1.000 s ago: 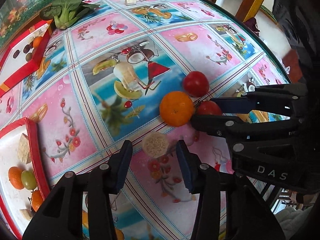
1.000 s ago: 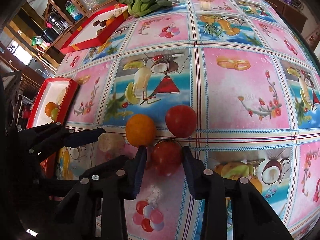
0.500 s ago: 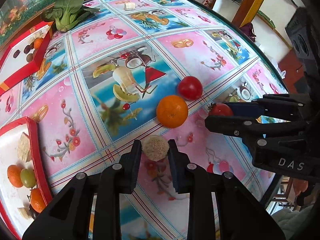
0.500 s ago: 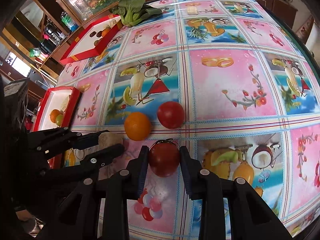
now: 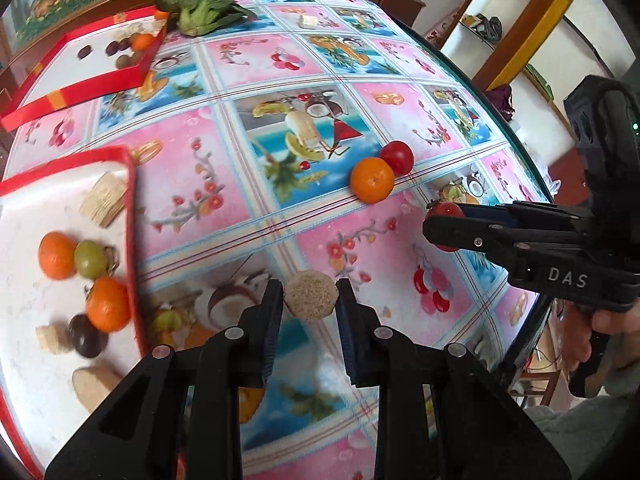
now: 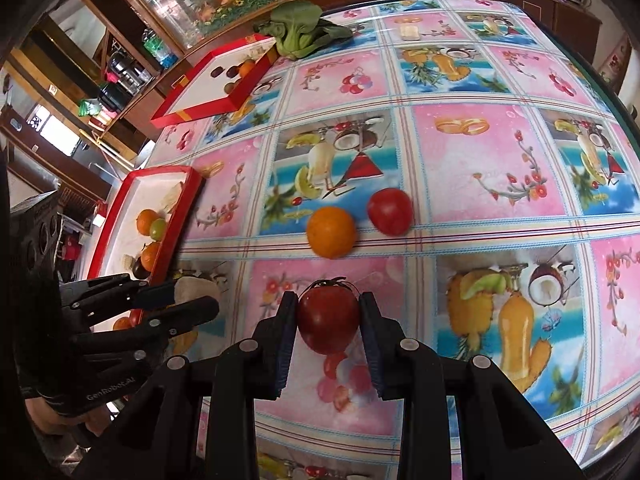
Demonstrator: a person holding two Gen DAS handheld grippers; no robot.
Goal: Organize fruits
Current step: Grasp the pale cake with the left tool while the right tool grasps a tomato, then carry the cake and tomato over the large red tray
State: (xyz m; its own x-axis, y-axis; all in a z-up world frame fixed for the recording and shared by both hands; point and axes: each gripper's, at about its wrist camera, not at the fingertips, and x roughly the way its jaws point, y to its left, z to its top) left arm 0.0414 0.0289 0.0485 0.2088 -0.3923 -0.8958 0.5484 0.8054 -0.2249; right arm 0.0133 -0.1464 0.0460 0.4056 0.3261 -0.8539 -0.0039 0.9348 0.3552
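Note:
My left gripper (image 5: 308, 300) is shut on a round tan biscuit (image 5: 309, 296) and holds it above the tablecloth, right of the near red tray (image 5: 130, 216). My right gripper (image 6: 328, 320) is shut on a red tomato (image 6: 328, 322), lifted off the table; it also shows in the left wrist view (image 5: 444, 212). An orange (image 6: 331, 232) and a second tomato (image 6: 390, 211) lie side by side on the cloth beyond it. The near tray holds oranges (image 5: 56, 255), a green grape (image 5: 90, 259) and biscuits.
A second red tray (image 6: 208, 112) with small fruits lies at the far left, with a green bok choy (image 6: 298, 28) beside it. A small pale piece (image 6: 410, 31) lies far back. The table's edge (image 5: 516, 132) curves along the right.
Both grippers closed on their items and lifted them. The left gripper has carried the biscuit back and left toward the near tray; the right has pulled the tomato away from the orange.

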